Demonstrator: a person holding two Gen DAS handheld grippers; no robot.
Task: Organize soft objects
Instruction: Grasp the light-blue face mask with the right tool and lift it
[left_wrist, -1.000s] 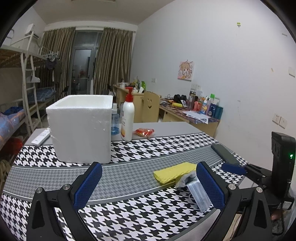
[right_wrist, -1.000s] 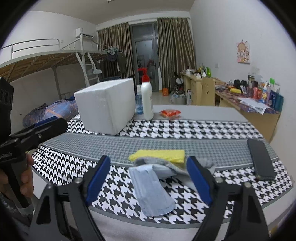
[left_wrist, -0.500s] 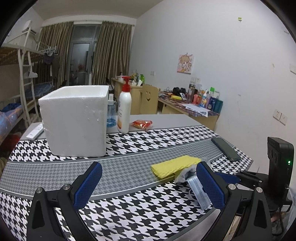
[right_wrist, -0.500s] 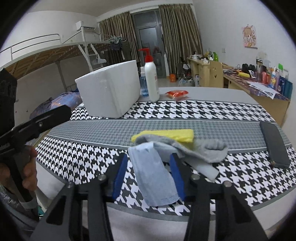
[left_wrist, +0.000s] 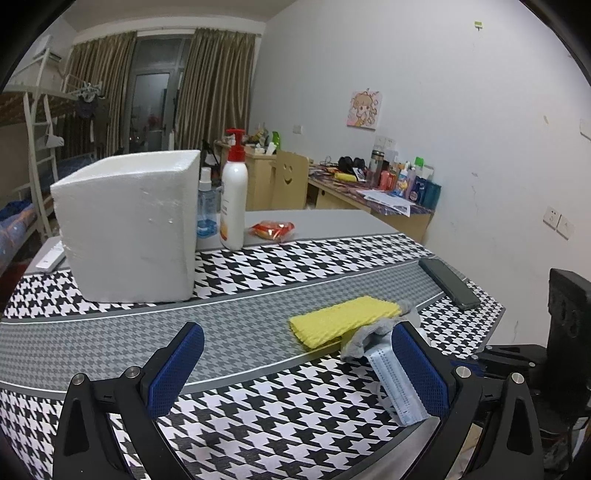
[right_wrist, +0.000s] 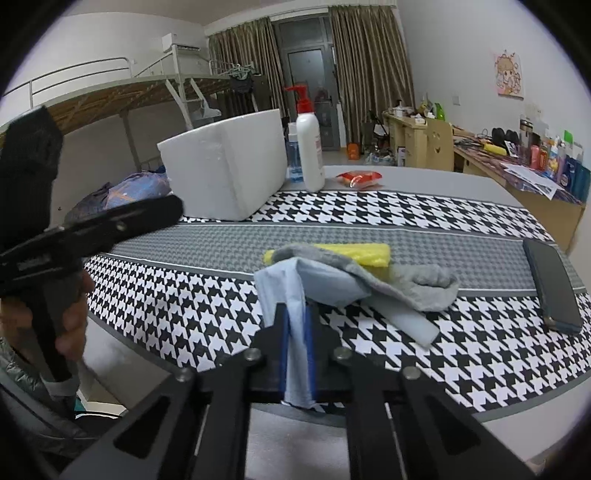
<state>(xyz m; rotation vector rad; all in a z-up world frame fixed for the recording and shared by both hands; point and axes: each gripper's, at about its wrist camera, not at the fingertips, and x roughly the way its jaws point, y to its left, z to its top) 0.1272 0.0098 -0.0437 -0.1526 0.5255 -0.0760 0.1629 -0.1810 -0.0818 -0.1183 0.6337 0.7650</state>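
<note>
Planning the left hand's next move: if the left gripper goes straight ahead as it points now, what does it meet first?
Probably nothing soon: the open left gripper faces bare tablecloth. The yellow sponge lies right of centre; depth is unclear.

Yellow sponge (left_wrist: 343, 319), grey sock (right_wrist: 417, 282), pale blue mask (right_wrist: 291, 291), houndstooth black-white tablecloth (left_wrist: 280, 406).

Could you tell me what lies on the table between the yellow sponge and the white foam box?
Nothing: in the left wrist view, only bare grey tablecloth separates the yellow sponge from the white foam box.
</note>
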